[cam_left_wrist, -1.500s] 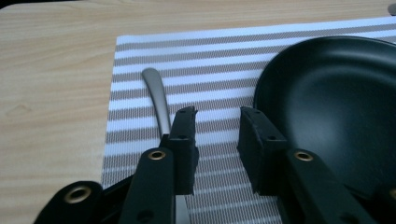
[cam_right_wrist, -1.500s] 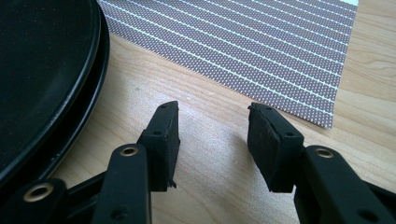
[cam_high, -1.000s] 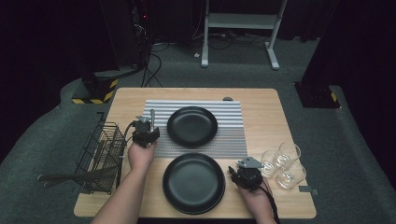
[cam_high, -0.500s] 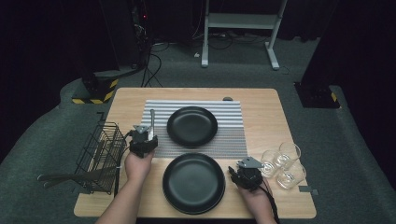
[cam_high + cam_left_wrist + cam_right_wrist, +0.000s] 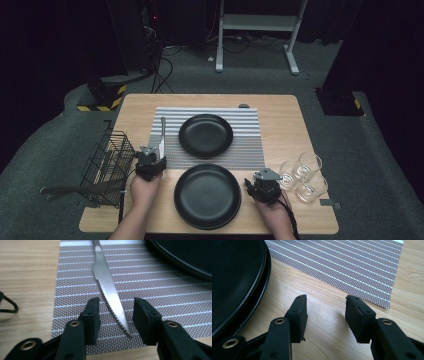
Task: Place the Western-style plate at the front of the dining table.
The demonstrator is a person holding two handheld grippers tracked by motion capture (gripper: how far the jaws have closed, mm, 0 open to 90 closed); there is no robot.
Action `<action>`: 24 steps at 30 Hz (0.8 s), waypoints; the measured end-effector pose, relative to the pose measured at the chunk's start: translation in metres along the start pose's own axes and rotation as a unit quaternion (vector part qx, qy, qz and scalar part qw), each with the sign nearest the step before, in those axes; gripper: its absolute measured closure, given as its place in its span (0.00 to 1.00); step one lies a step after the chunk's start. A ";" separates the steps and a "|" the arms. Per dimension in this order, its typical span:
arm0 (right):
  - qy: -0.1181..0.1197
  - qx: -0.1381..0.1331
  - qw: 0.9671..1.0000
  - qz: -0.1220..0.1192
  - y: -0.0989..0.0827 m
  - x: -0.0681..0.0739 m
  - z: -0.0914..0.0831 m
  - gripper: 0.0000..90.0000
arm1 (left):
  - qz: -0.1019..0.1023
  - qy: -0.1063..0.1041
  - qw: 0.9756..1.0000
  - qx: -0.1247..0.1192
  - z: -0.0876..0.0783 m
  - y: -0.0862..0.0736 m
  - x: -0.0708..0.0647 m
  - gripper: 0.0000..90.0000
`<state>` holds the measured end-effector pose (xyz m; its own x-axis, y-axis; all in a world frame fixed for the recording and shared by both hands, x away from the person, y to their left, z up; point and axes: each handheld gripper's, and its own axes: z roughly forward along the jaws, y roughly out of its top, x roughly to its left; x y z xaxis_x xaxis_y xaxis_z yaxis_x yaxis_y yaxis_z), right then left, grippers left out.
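My left claw (image 5: pixel 116 302) is spread, with its jaws astride the tip of the serrated silver table knife (image 5: pixel 107 282). The pads don't touch the blade, so nothing is pinched. The jaws have just been closing a little, with the blade tip between them. The knife lies flat on the grey striped woven placemat (image 5: pixel 162 297), running off toward 12 o'clock from the claw, handle end far.

In the high view the left claw (image 5: pixel 151 161) sits at the mat's near-left corner. The knife (image 5: pixel 162 136) lies along the mat's left edge, at 9 o'clock of the far round black plate (image 5: pixel 206 136) and apart from it. The black wire cutlery basket (image 5: pixel 107 165) is at 9 o'clock of the claw.

My right claw (image 5: pixel 325 302) is also spread and holds nothing. It hovers over bare light wood bench (image 5: pixel 280 125), at 3 o'clock of the near round black plate (image 5: pixel 207 196). The cluster of clear drinking glasses (image 5: pixel 302 175) is just beyond it at 3 o'clock.

Step, as I judge it: laying the knife beside the far plate, at the let-go point.

Next move: pull the left claw straight back toward 6 o'clock, jaws kept wide so a pad doesn't drag the tip and skew the knife. Then swing to the basket at 9 o'clock.
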<state>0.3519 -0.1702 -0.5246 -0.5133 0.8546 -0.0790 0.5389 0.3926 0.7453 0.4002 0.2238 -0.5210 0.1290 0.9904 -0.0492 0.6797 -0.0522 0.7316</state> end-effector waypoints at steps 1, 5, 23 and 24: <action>0.000 0.000 1.000 0.000 0.000 0.000 0.000 0.58 | 0.000 -0.002 1.000 0.001 0.000 0.000 0.000 0.69; 0.002 -0.001 1.000 0.000 0.000 0.000 0.000 0.58 | 0.006 -0.002 1.000 0.001 0.000 0.000 -0.001 0.77; 0.003 0.001 1.000 0.000 0.000 0.000 0.000 0.58 | 0.034 -0.012 0.999 0.002 0.005 0.005 -0.001 0.85; 0.003 0.001 1.000 0.000 0.000 0.000 0.000 0.58 | 0.033 -0.013 0.999 0.003 0.006 0.006 -0.001 0.85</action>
<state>0.3520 -0.1706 -0.5246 -0.5178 0.8523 -0.0741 0.5405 0.3930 0.7439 0.4084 0.2213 -0.5203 0.1928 0.9811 -0.0185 0.6737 -0.1187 0.7294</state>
